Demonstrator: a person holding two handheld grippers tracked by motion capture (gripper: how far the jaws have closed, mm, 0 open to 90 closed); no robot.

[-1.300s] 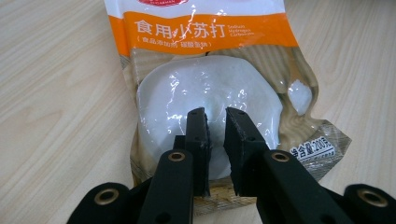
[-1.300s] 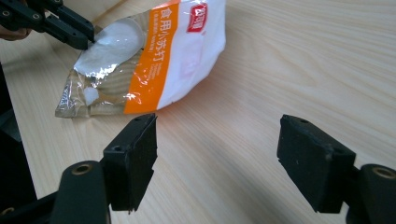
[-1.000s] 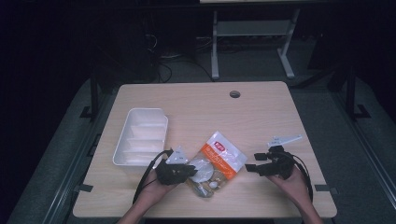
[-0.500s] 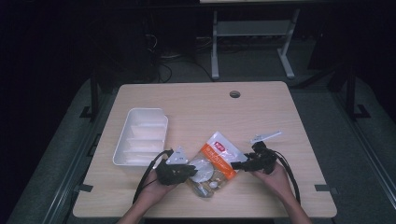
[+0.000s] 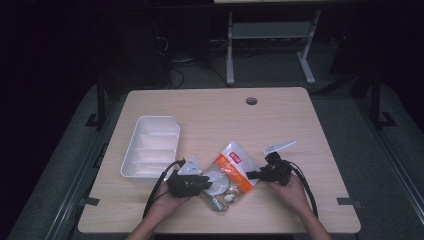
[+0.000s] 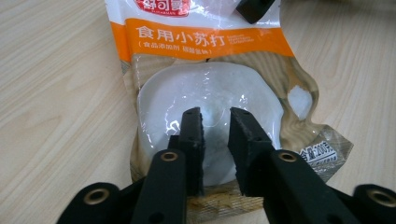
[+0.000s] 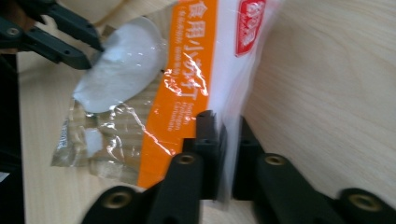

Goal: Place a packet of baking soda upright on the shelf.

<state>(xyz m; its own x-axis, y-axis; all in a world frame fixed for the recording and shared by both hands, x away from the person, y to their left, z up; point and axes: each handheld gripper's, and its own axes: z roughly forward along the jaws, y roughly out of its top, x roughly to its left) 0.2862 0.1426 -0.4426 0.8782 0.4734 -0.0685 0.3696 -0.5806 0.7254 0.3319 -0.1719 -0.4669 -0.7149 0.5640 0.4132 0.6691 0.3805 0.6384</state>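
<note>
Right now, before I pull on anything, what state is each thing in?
Baking soda pouch: sealed, lying on the table, gripped at both ends.
Left claw: closed on the pouch's white, powder-filled lower part.
Right claw: just closed, pinching the pouch's top edge.
White divided tray: upright, compartments empty.
Table: bare wood around the pouch.
</note>
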